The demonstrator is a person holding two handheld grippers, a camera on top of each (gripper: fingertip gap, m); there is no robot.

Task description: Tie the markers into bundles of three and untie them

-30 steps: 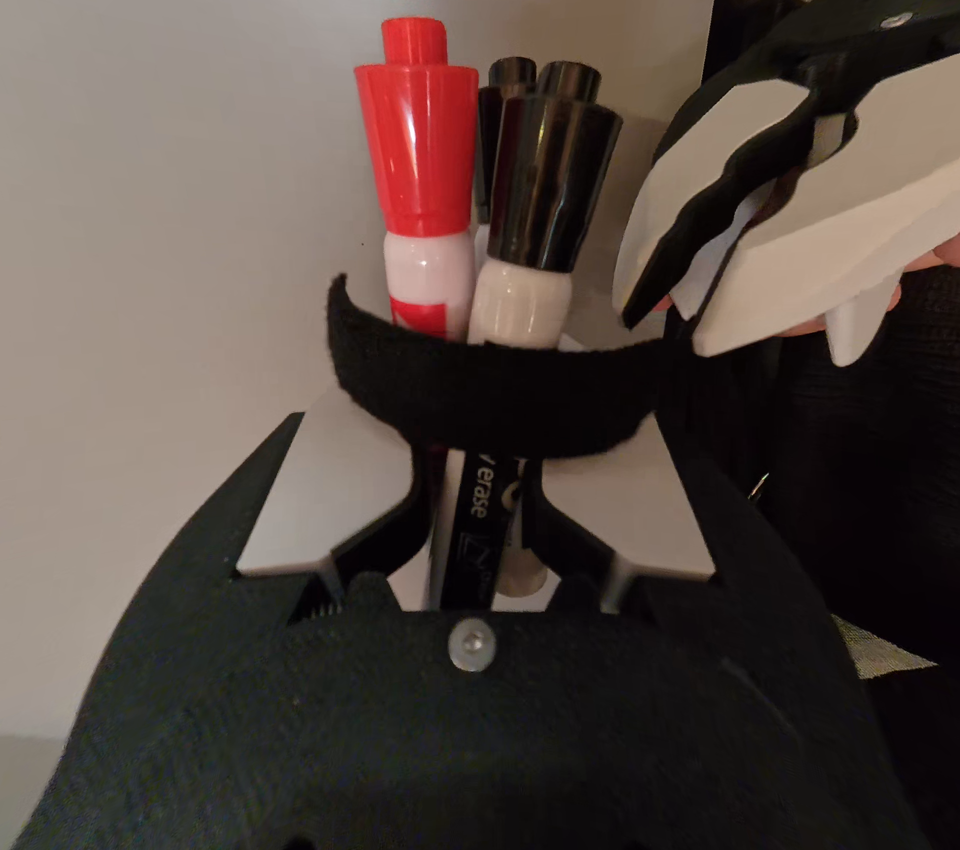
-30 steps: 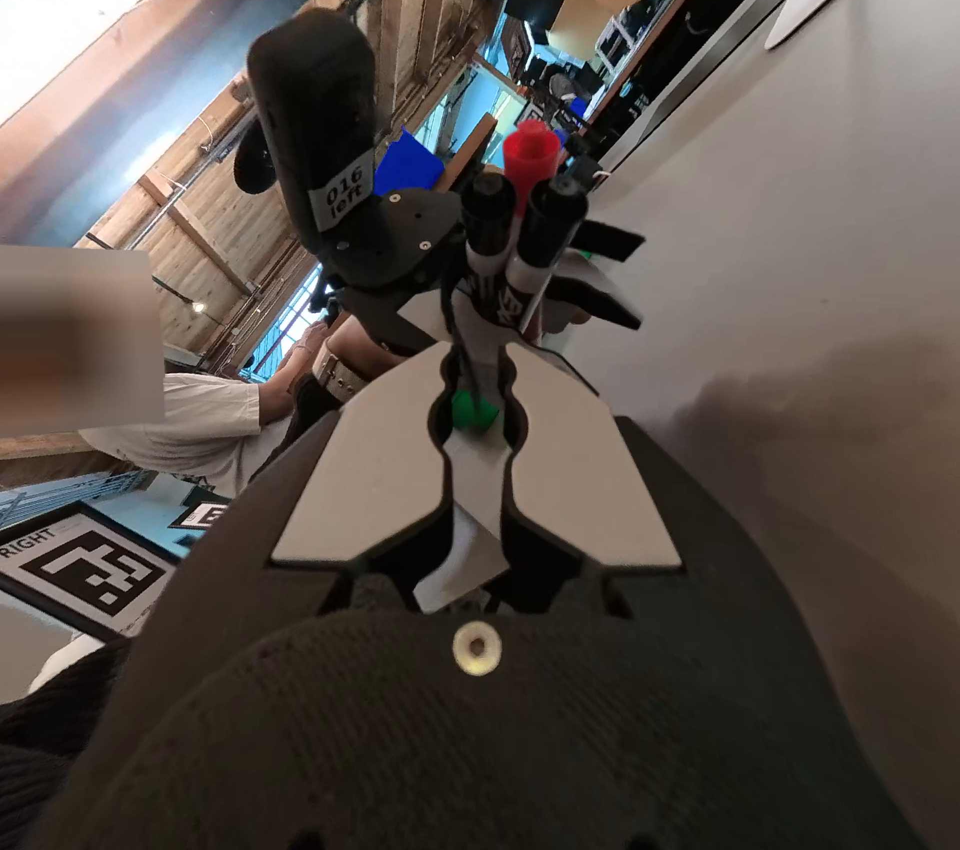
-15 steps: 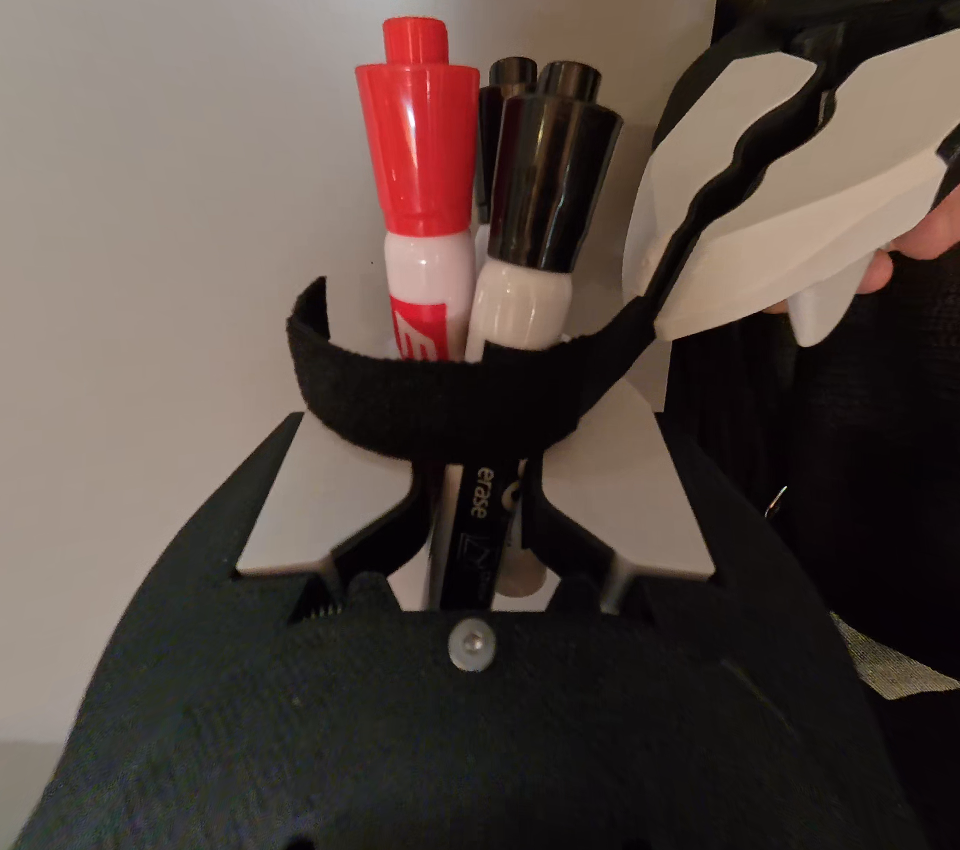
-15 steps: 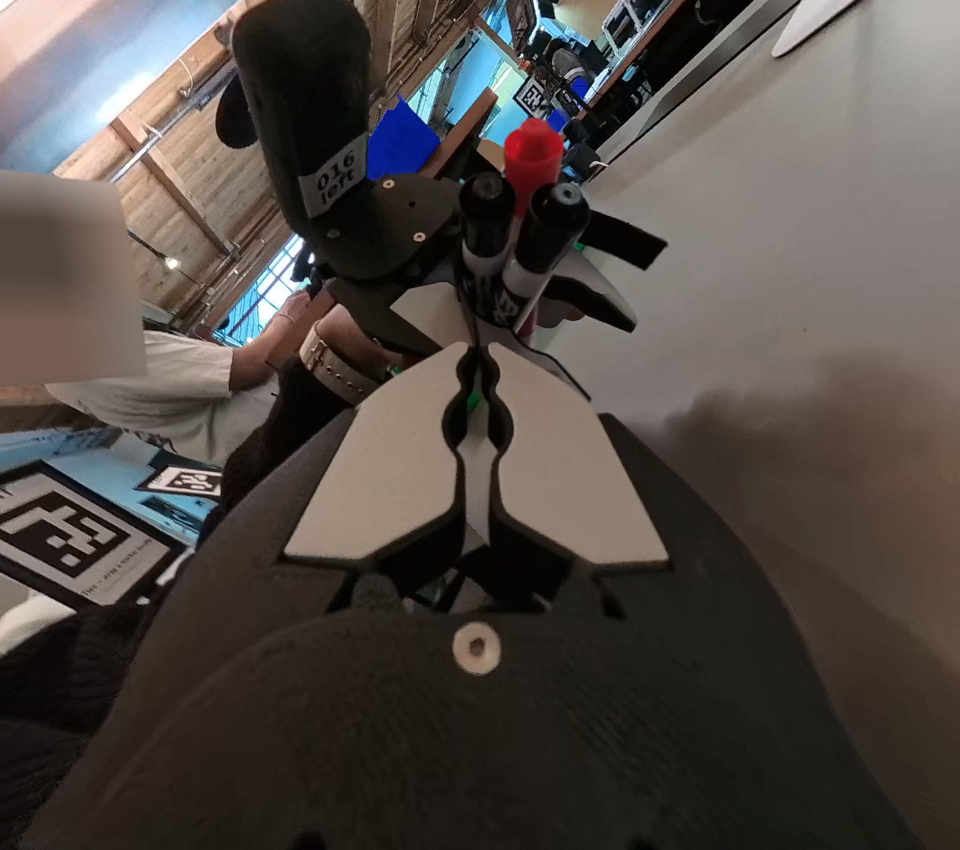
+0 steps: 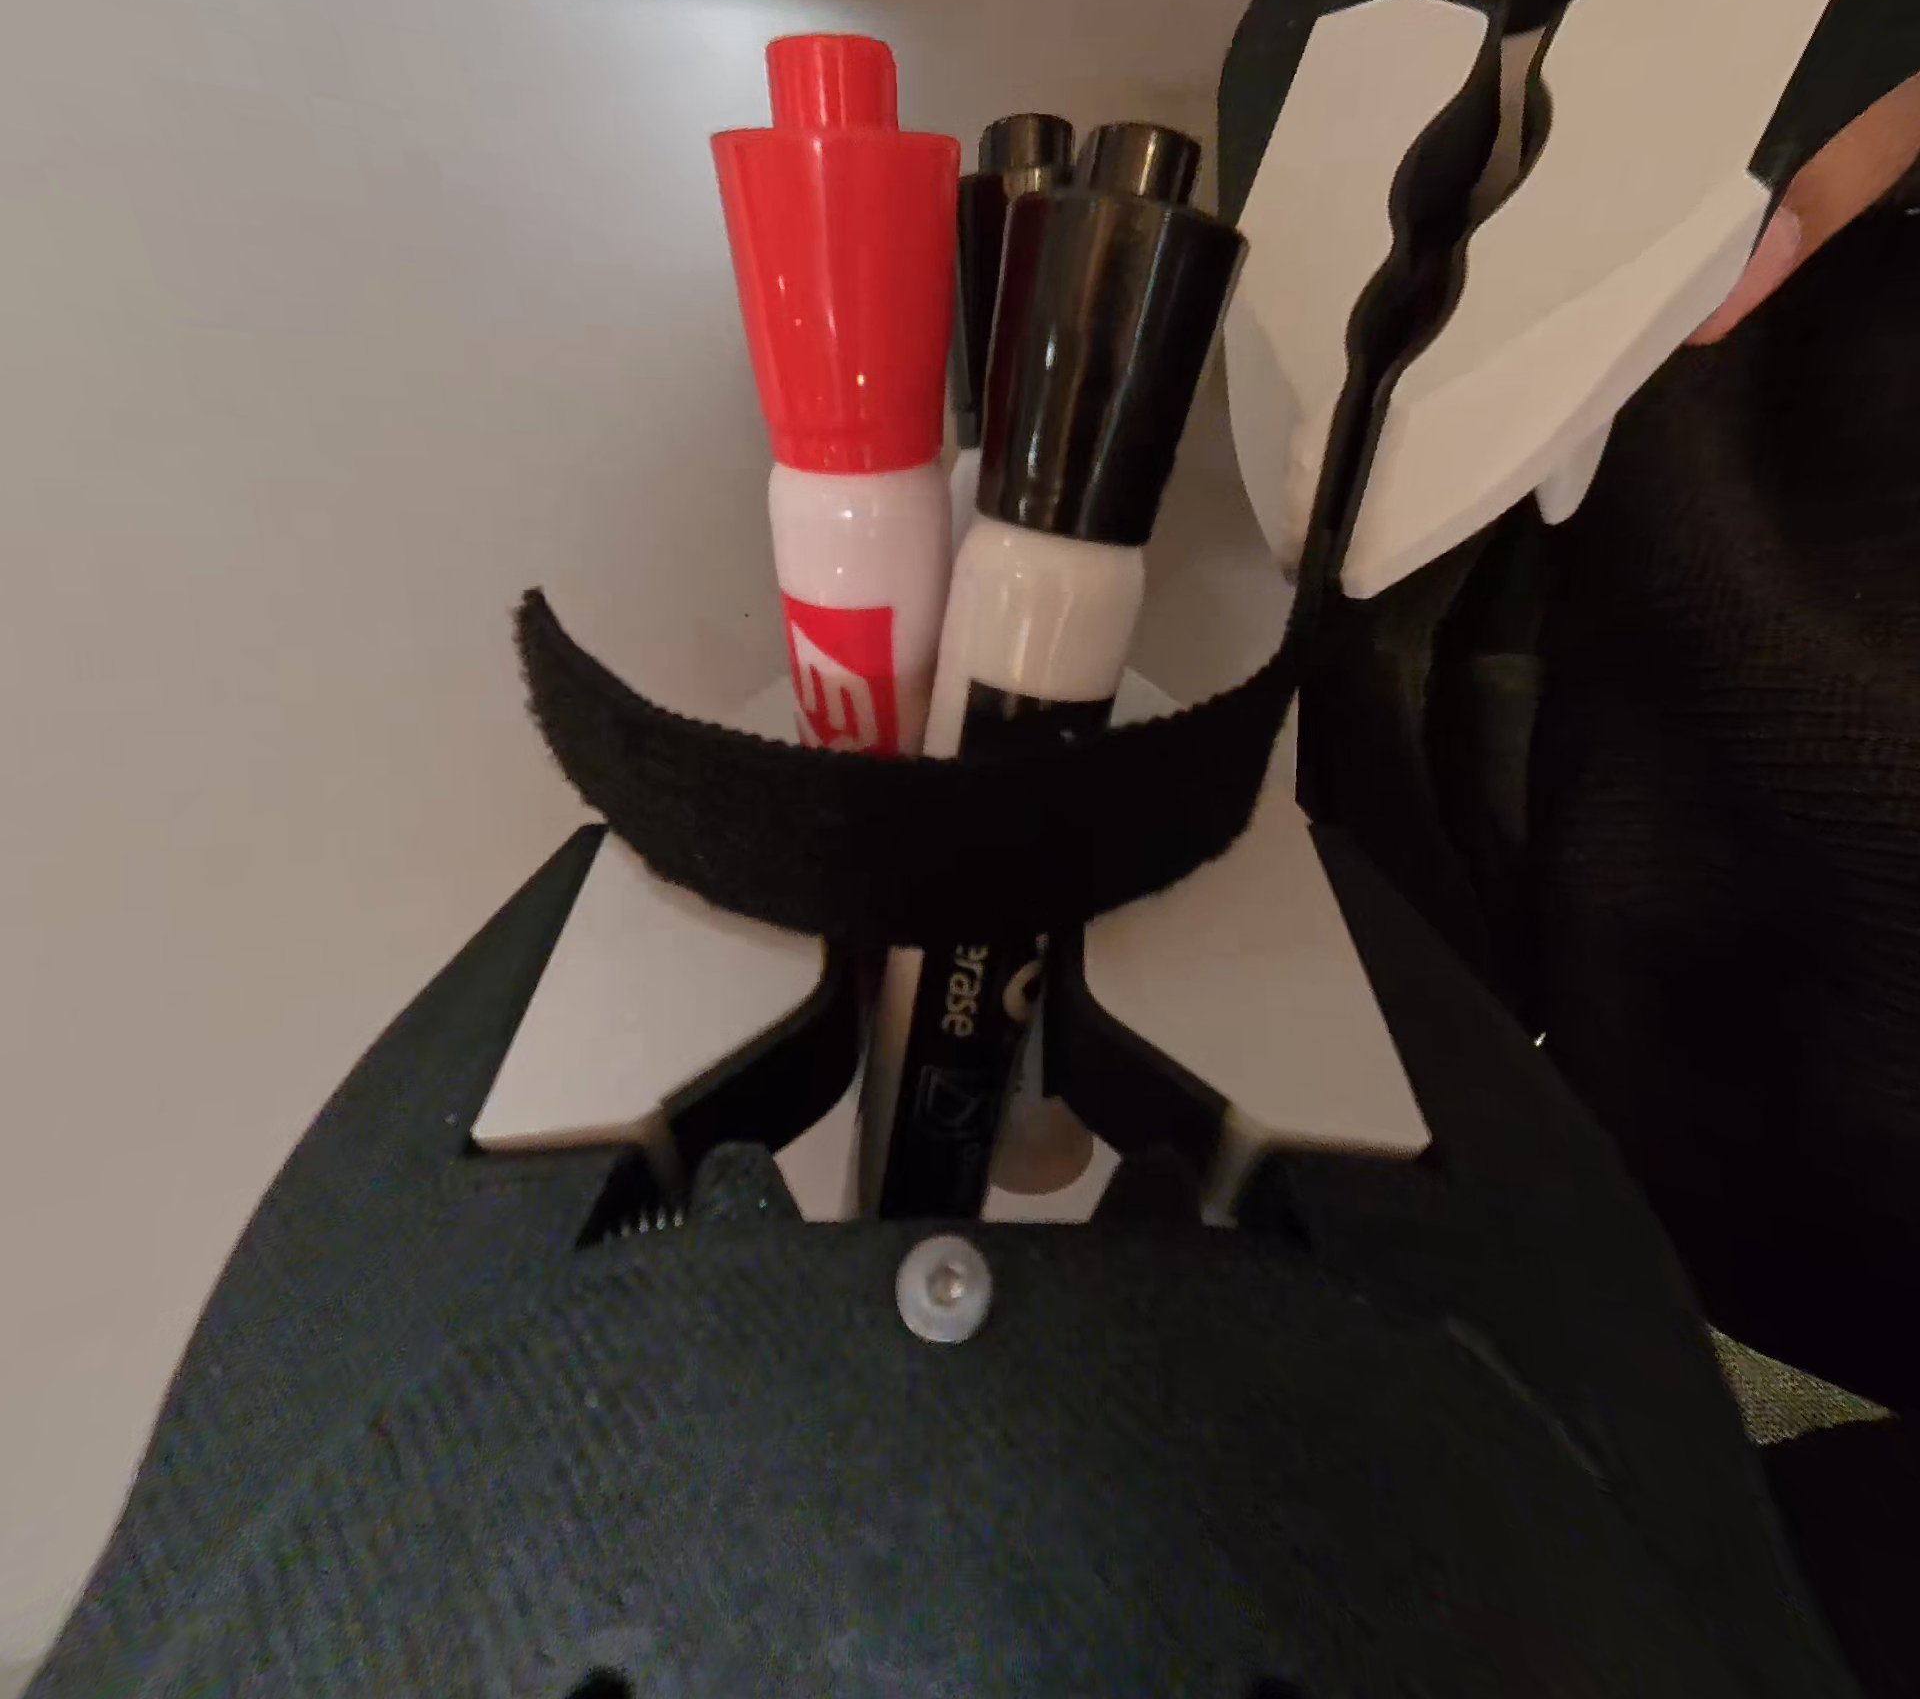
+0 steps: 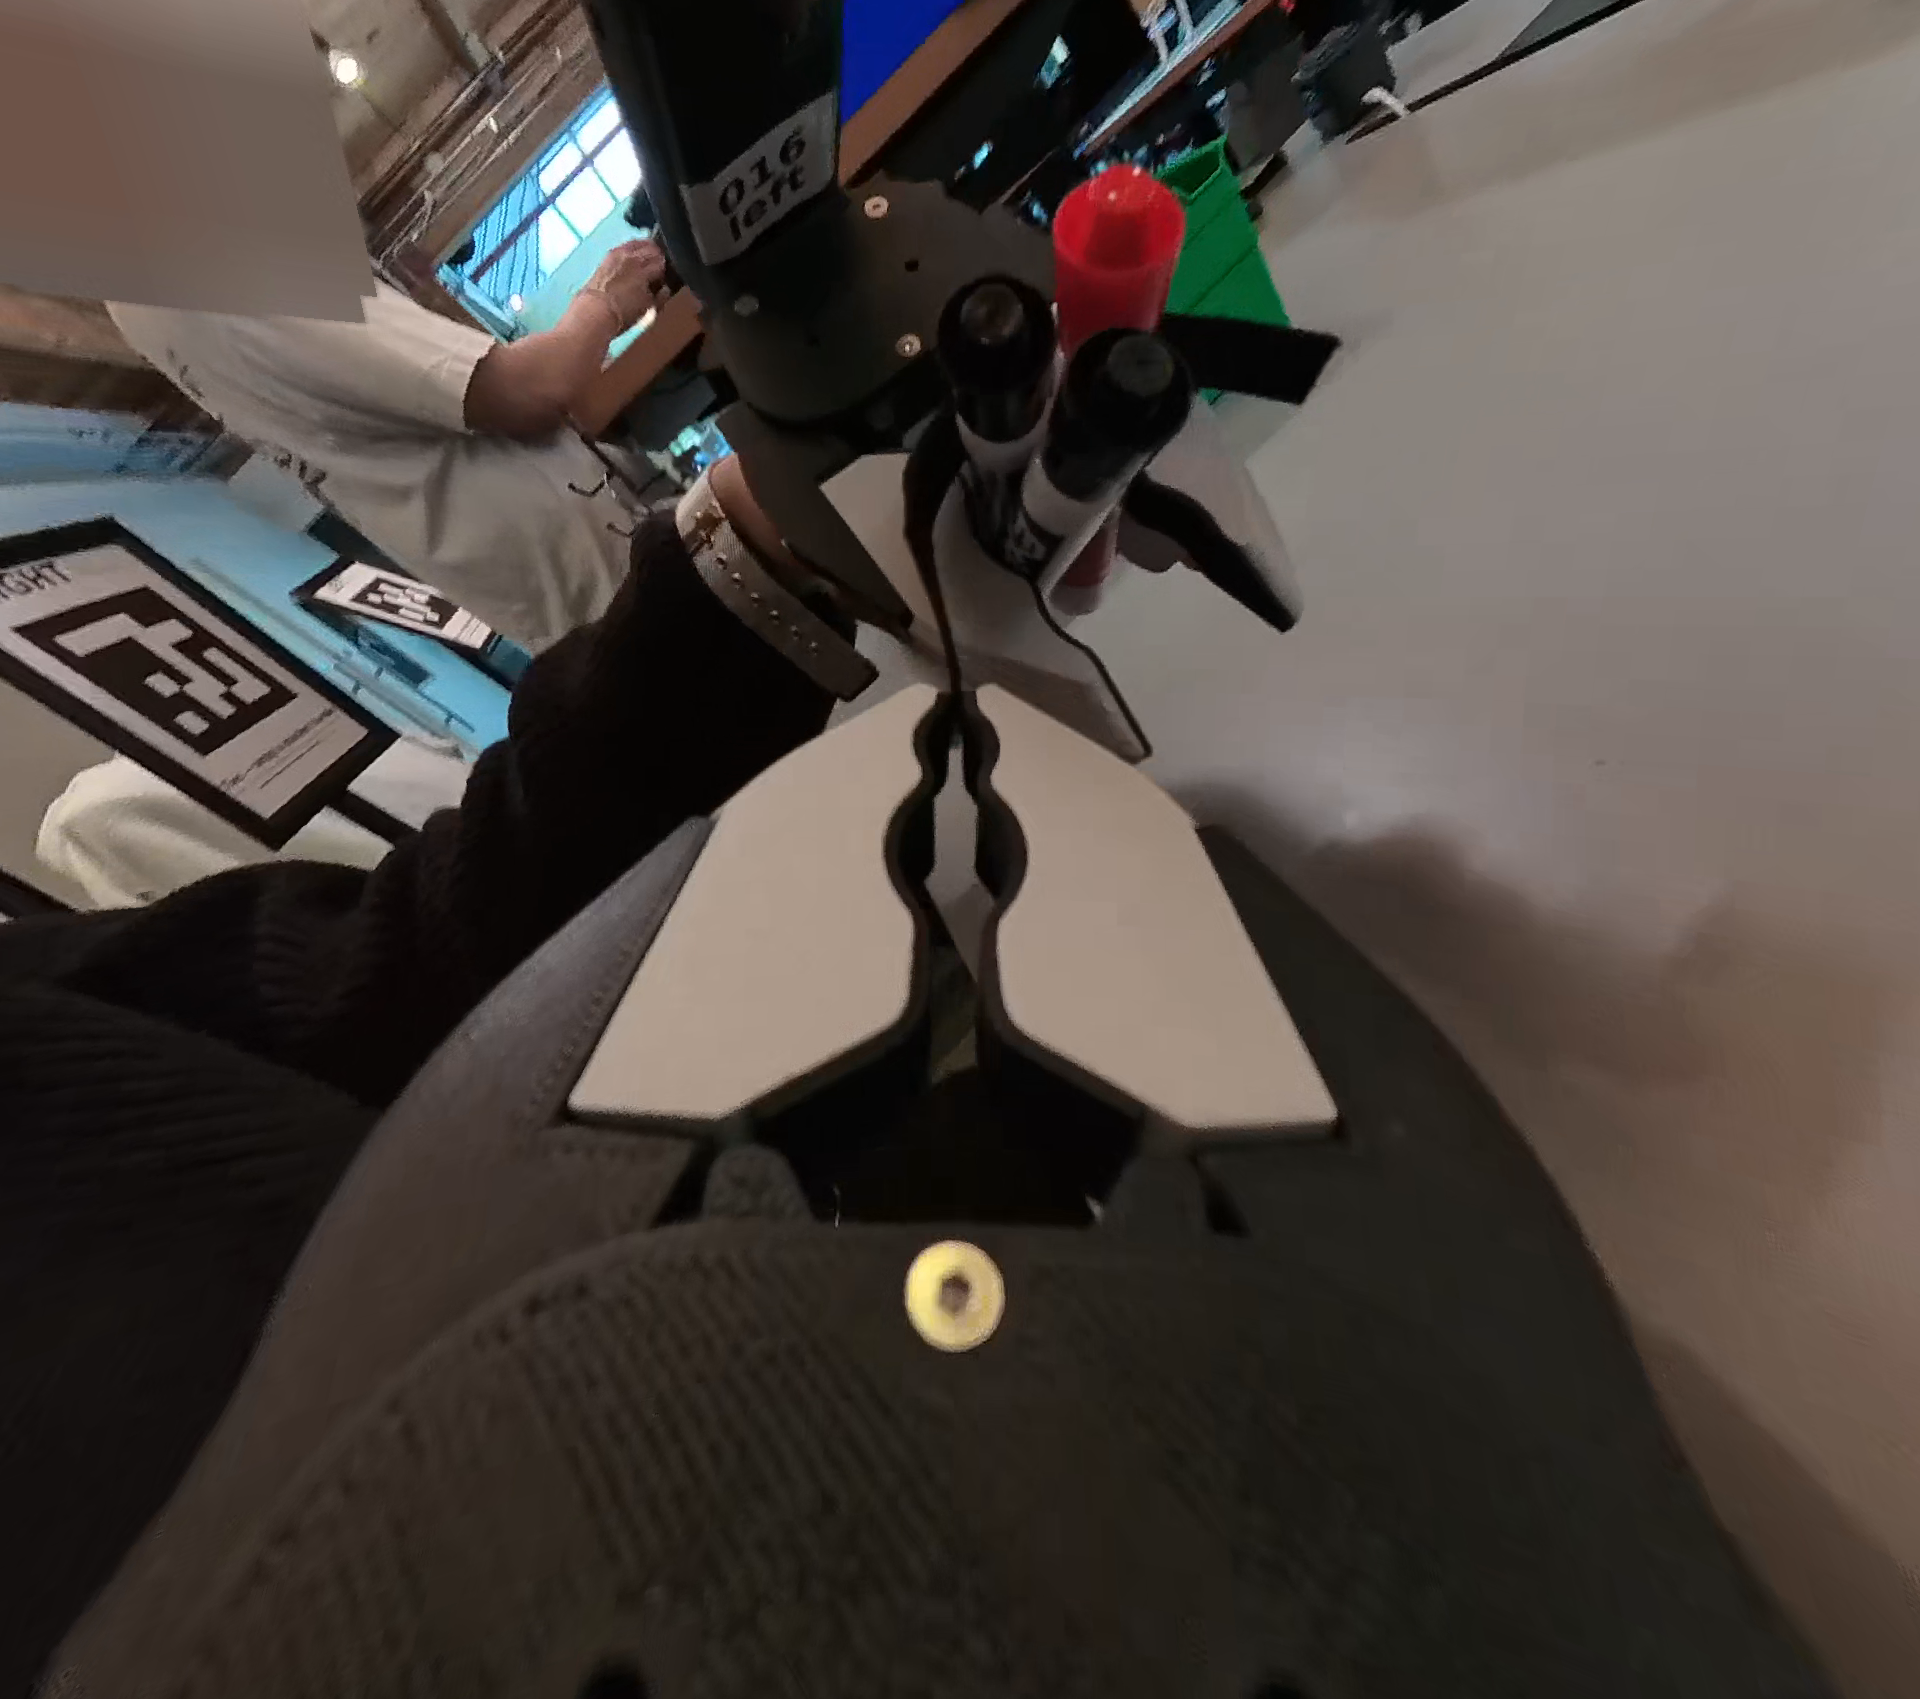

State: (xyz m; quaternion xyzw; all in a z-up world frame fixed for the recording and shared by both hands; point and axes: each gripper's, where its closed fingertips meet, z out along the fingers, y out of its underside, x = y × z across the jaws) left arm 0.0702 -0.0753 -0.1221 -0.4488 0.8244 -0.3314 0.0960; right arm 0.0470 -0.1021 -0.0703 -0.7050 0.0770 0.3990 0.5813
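My left gripper (image 5: 956, 906) is shut on three markers held upright: a red-capped marker (image 5: 842, 278), a black-capped marker (image 5: 1101, 361) and a second black-capped one (image 5: 1023, 143) behind. A black strap (image 5: 883, 818) curves across the front of the markers, its left end free. My right gripper (image 5: 1322, 574) is shut on the strap's right end, up and to the right of the markers. In the right wrist view my right gripper (image 6: 961, 709) pinches the strap edge-on, with the left gripper (image 6: 1039, 553), the red cap (image 6: 1117, 257) and the strap's free end (image 6: 1247, 366) just beyond.
A pale grey table (image 6: 1558, 506) lies under both grippers. A green bin (image 6: 1231, 252) stands behind the markers. A person in a white shirt (image 6: 416, 444) sits far left. Black-and-white tag boards (image 6: 166, 673) lie at the left. A black sleeve (image 6: 623, 756) holds the left gripper. Spacing between my two grippers at the tips: around 6 cm.
My right gripper closed on the strap's right end and pulled it up and to the right. The strap now runs taut on that side. The markers stayed in the left gripper.
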